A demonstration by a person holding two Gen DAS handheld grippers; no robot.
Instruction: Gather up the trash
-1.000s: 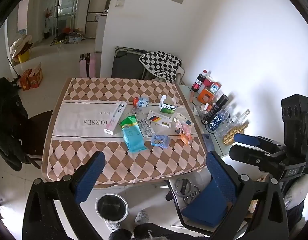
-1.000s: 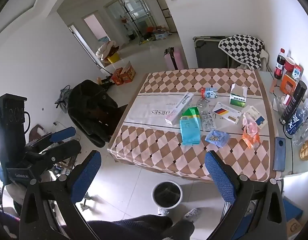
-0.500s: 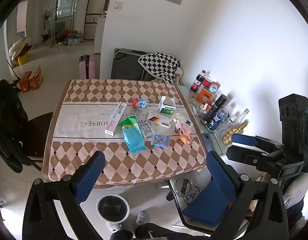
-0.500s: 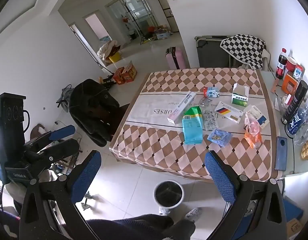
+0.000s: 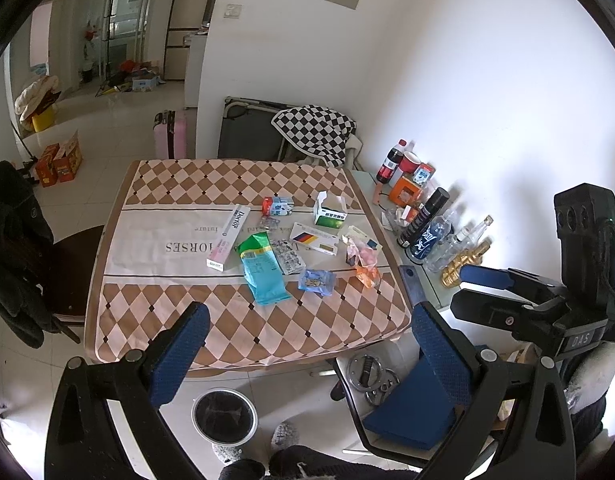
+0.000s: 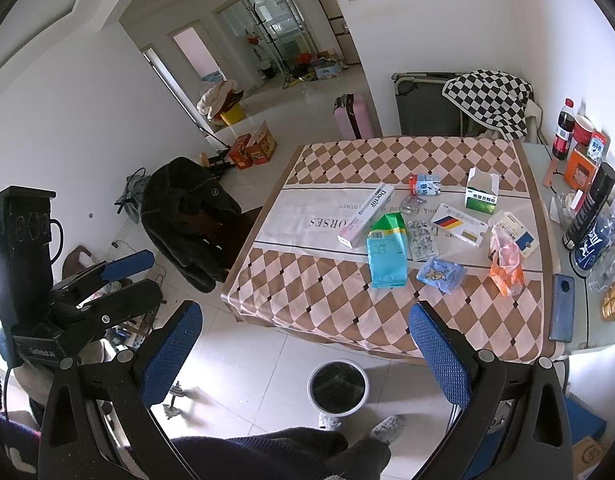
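Trash lies scattered on a checkered table (image 5: 155, 312) (image 6: 459, 320): a teal bag (image 5: 263, 268) (image 6: 387, 252), a long pink box (image 5: 228, 237) (image 6: 367, 216), a blue wrapper (image 5: 316, 280) (image 6: 441, 274), an orange-pink wrapper (image 5: 365, 264) (image 6: 505, 264), an open green-white box (image 5: 329, 210) (image 6: 482, 192) and a blister pack (image 5: 287, 256). A round bin (image 5: 223, 414) (image 6: 338, 388) stands on the floor by the table's near edge. My left gripper (image 5: 307, 356) and right gripper (image 6: 305, 354) hover open and empty above the floor, short of the table.
A side table (image 6: 599, 336) on the right carries bottles (image 5: 423, 224), a cola bottle (image 6: 563, 124) and a phone (image 6: 561, 306). On the left a chair holds a black coat (image 6: 187, 216). A blue stool (image 5: 407, 416) and weight plates (image 5: 371, 372) sit near the bin.
Both views have drifted only slightly; the table sits a little higher in frame. Both grippers stay open and nothing on the table has moved.
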